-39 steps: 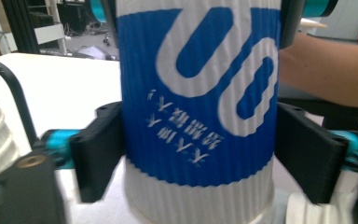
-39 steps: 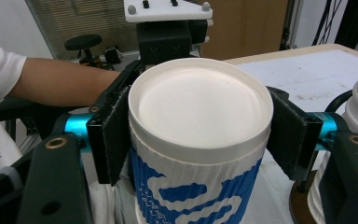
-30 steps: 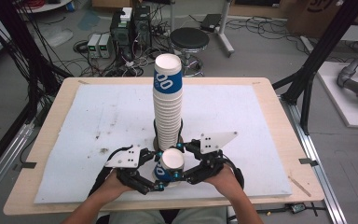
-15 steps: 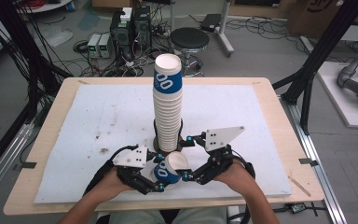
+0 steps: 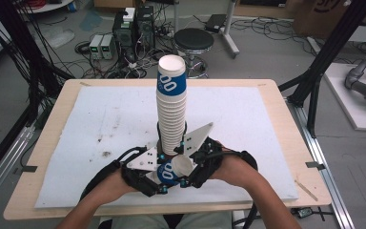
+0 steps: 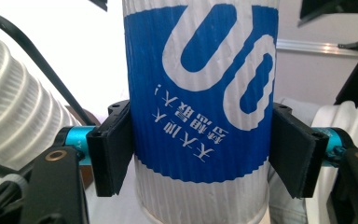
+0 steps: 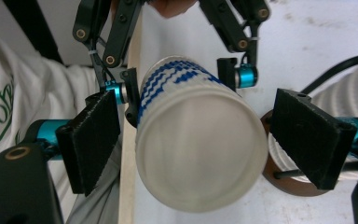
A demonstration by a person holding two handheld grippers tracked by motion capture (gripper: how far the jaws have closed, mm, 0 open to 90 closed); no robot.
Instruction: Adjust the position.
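I had one paper cup (image 5: pixel 171 170) lying on its side at the near edge of the table (image 5: pixel 276 114), just in front of the tall stack (image 5: pixel 172 112). My left gripper (image 5: pixel 158 177) was clamped on it: in the left gripper view both pads pressed the ribbed wall of the cup (image 6: pixel 200 107) across the blue band. My right gripper (image 5: pixel 190 171) stood with its jaws spread to either side of the cup's mouth (image 7: pixel 200 154), neither pad touching.

I judged the cup very light and easy to crush. The corrugated sleeve gave the pads good bite, so a gentle squeeze at mid-height seemed the right hold. The rim was stiffer than the wall, but pinching there would risk bending it out of round.

The print was white on blue: two large rounded shapes like "00", with a line of Chinese characters beneath, upside down in that view; I couldn't read them.
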